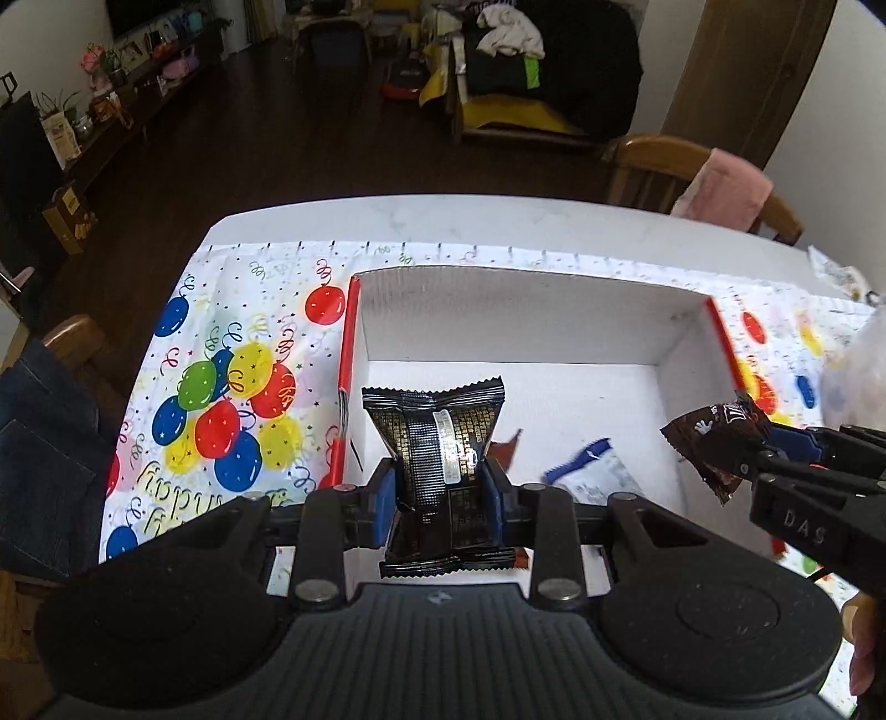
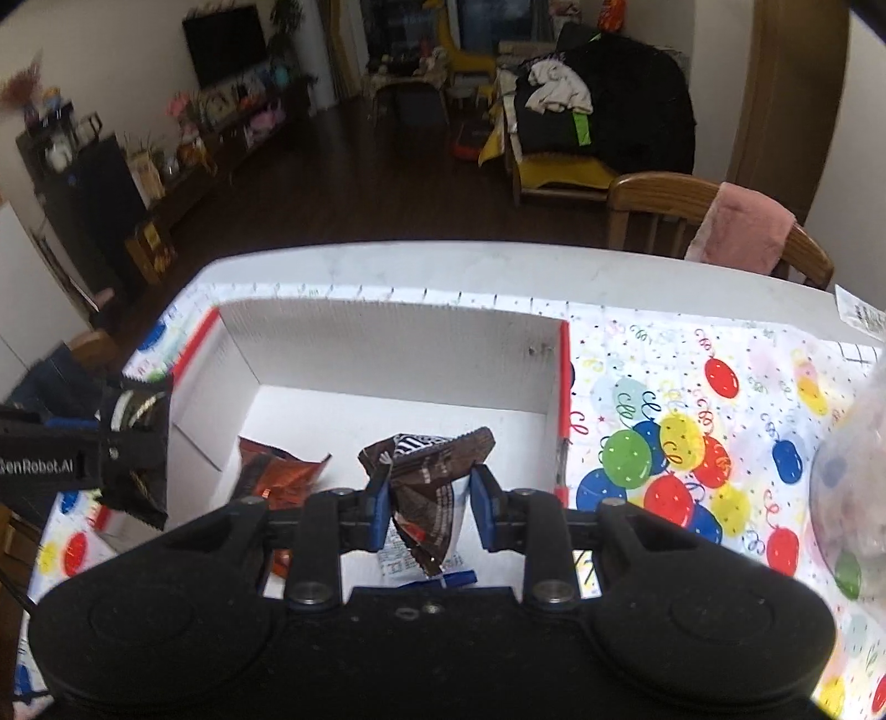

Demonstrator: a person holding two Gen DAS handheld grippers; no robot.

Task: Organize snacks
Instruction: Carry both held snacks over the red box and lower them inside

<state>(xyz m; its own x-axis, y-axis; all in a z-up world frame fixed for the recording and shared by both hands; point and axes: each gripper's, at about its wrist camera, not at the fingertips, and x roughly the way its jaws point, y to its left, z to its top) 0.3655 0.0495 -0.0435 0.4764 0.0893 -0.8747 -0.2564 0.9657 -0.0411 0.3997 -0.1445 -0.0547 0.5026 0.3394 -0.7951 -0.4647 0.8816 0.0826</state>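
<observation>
Holding both over the box (image 1: pixel 531 310): my left gripper (image 1: pixel 441 490) clamps a black packet (image 1: pixel 437 443) between its pads, my right gripper (image 2: pixel 426 501) pinches a brown packet (image 2: pixel 426 471) above the box floor.

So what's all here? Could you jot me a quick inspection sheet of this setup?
Surface: white table under a balloon cloth.
Job's things: white box holding an orange packet and a blue-white packet.
Clutter: clear bag at the right edge.
Grippers: left gripper shut on a black packet; right gripper shut on a brown packet; both over the box.
Cables: nothing seen.
Surroundings: wooden chair with pink towel, dark floor, TV.
</observation>
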